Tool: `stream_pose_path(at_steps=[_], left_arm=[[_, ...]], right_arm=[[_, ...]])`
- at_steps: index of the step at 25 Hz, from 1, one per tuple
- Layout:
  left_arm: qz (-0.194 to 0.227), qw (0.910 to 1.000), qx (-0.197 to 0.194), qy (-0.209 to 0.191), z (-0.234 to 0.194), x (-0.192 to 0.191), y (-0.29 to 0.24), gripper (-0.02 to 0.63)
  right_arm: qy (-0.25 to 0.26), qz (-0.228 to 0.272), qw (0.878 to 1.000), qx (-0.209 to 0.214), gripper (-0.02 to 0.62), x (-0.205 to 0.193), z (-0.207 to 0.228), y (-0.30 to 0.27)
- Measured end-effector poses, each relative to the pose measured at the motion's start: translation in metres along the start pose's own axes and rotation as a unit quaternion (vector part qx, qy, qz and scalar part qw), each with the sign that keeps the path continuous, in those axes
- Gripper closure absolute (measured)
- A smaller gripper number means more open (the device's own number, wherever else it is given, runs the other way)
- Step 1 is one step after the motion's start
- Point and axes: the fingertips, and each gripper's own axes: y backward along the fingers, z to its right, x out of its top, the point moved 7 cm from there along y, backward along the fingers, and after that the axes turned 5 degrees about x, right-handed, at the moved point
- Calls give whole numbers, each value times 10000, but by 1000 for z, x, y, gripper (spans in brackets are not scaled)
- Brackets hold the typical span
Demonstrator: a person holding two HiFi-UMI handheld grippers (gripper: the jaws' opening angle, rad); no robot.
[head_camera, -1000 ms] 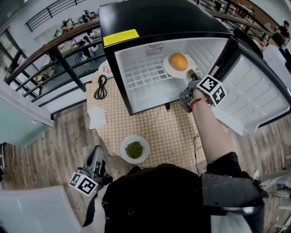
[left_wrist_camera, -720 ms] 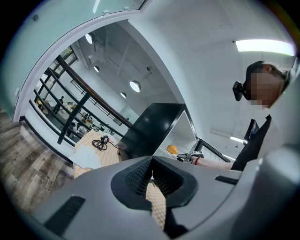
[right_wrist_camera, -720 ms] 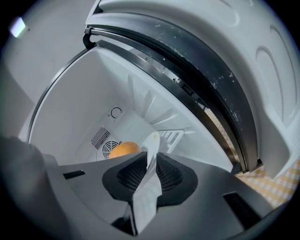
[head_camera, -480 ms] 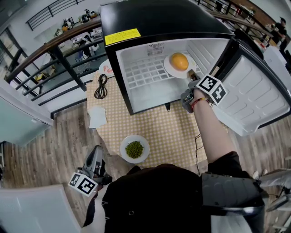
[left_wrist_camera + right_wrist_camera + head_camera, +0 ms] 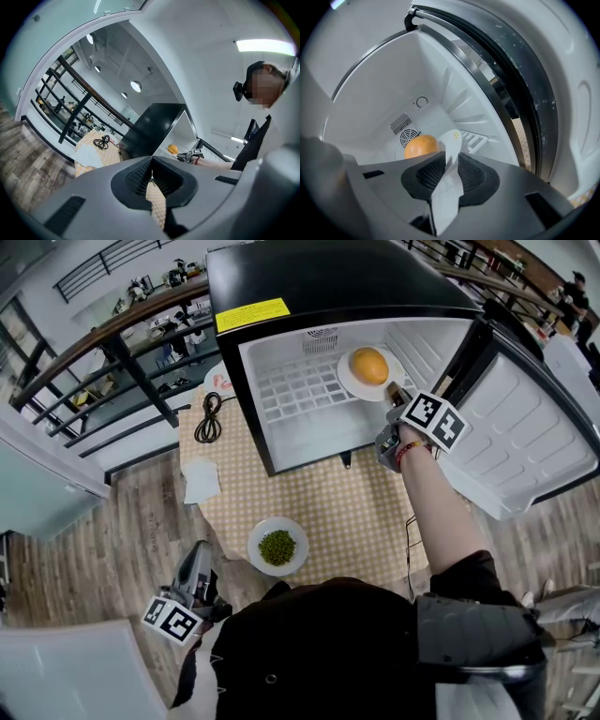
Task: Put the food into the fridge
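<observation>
Had just been easing the jaws of the right gripper (image 5: 451, 157) apart, the rim of the white plate (image 5: 453, 137) standing between the loosened pads. Had that gripper reaching into the open fridge (image 5: 328, 282), the arm stretched out over the table (image 5: 347, 512) with its dotted cloth. Saw the plate resting on the white shelf inside, toward the right wall, the orange (image 5: 367, 366) sitting on it. Saw the door (image 5: 534, 437) swung wide to the right. Held the left gripper (image 5: 151, 159) low at the left, well apart from the fridge, jaws closed together on nothing. Saw a dish of green food (image 5: 277, 548) near the table's front edge and a black cable (image 5: 207, 418) beside the fridge.
</observation>
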Motion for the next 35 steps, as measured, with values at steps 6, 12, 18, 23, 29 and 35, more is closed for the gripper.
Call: stream_pose_path(at_steps=[6, 12, 18, 23, 29, 35], left_arm=[[-18, 10000, 11, 12, 2, 1, 2, 592], [-9, 10000, 26, 26, 1, 0, 2, 592], [2, 10000, 30, 50, -1, -1, 3, 592], [-4, 10000, 47, 66, -3, -2, 3, 592], [10, 10000, 37, 78, -4, -2, 4, 592], [23, 10000, 36, 80, -6, -1, 6, 592]], right_arm=[[206, -36, 9998, -27, 515, 2, -3, 2], [239, -81, 9996, -94, 511, 0, -3, 1], [297, -120, 9993, -201, 509, 2, -6, 2], [465, -186, 9983, -302, 506, 2, -7, 1], [527, -215, 9976, -394, 502, 2, -8, 1], [588, -194, 9966, -537, 497, 1, -12, 3]])
